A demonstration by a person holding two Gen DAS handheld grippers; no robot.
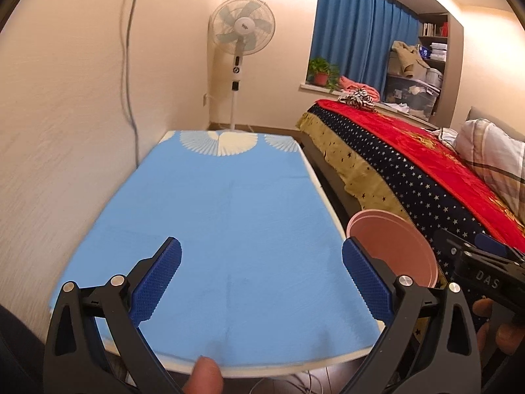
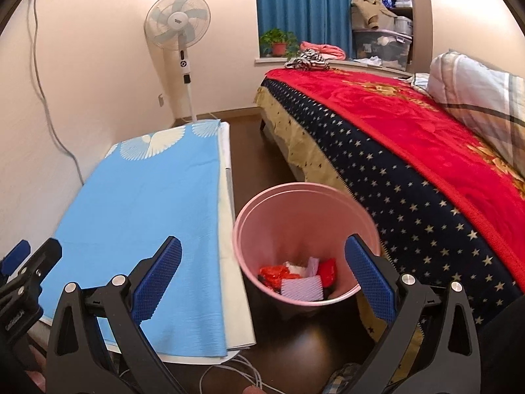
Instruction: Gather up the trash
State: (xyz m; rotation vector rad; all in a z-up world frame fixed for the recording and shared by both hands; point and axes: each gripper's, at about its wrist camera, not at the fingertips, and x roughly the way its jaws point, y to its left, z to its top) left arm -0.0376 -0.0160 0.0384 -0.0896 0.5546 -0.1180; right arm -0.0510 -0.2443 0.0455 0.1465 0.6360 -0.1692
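Observation:
A pink trash bin stands on the floor between the table and the bed. Inside it lie red wrappers and a pale purple textured piece. My right gripper is open and empty, held above the bin's near side. My left gripper is open and empty above the table's blue cloth. The bin's rim also shows in the left wrist view, behind my left gripper's right finger. My right gripper's body shows at the right edge of that view.
The table stands along the left wall. A bed with a red blanket and star-print sheet lies to the right. A standing fan is at the far wall. White cables lie on the floor.

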